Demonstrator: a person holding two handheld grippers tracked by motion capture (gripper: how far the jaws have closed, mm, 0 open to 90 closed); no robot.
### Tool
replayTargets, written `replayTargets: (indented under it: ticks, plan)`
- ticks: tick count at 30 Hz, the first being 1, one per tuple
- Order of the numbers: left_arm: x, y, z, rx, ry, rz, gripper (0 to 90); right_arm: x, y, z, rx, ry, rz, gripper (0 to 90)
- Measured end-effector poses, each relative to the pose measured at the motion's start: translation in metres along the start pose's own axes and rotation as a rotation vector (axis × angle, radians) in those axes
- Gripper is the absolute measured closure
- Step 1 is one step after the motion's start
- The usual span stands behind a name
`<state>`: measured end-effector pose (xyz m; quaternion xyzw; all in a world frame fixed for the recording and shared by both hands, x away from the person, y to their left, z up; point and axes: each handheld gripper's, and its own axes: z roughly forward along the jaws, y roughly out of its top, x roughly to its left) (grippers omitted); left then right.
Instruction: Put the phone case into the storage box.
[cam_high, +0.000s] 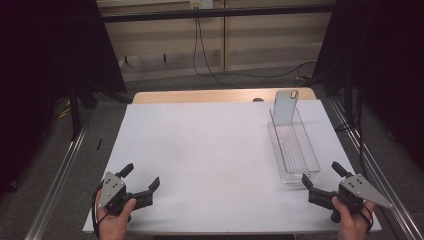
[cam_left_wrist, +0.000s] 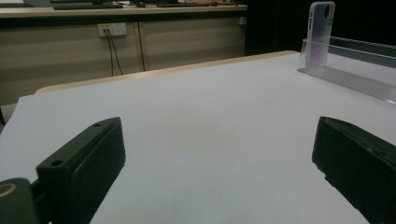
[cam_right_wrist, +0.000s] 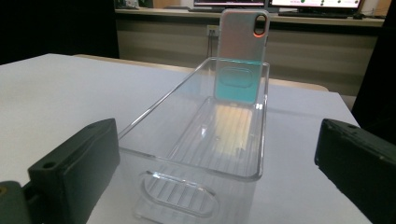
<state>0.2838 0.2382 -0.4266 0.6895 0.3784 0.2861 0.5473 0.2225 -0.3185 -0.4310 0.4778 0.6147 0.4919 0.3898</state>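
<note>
- At the near edge of the white table (cam_high: 210, 150), both grippers rest low and empty: the left gripper (cam_high: 142, 179) sits by the near left corner with its jaws spread wide, nothing between them but bare tabletop in the left gripper view.
- Near the right corner, the right gripper (cam_high: 322, 176) also has its jaws spread apart and holds nothing; its tips lie just beside the near end of the clear bin (cam_high: 294, 150), apparently not touching it.
- Seen from the right gripper view, that clear bin (cam_right_wrist: 205, 140) lies straight ahead between the open jaws, long axis running away from the gripper, its floor bare.
- At the bin's far end stands the phone case (cam_high: 285, 106), upright and leaning against the end wall, camera cut-out at the top; its lower part sits inside the bin.
- Judged from this, the handling has not yet begun: neither gripper touches the case or the bin.
- What is left seems to be everything: the reach to the far end, the grasp on the case, and whatever move follows.
- Beyond the table lie grey floor, cables and a wood-panelled wall (cam_high: 220, 35).
</note>
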Motion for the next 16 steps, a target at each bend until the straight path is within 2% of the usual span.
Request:
replayTargets:
  ticks: [1, 4, 6, 9, 16]
  plan:
    - [0.0006, 0.0000, -0.0001, 0.007, 0.002, 0.010, 2.6, 0.0004, -0.0011, -0.0007, -0.001, -0.004, -0.008, 0.0]
    - [-0.0009, -0.0022, 0.0020, 0.025, 0.003, 0.006, 2.6, -0.0001, -0.0040, -0.0012, -0.003, 0.007, -0.002, 0.0]
    - [-0.0022, -0.0026, 0.0034, 0.026, -0.011, 0.008, 2.7, -0.0006, -0.0060, -0.0014, -0.007, 0.002, -0.002, 0.0]
    - [-0.0007, -0.0021, 0.0025, 0.019, -0.007, -0.004, 2.9, -0.0009, -0.0065, -0.0009, -0.017, -0.018, 0.005, 0.0]
    - [0.0024, -0.0016, 0.0046, 0.025, -0.014, -0.034, 2.7, -0.0013, -0.0083, 0.0038, -0.013, -0.014, 0.017, 0.0]
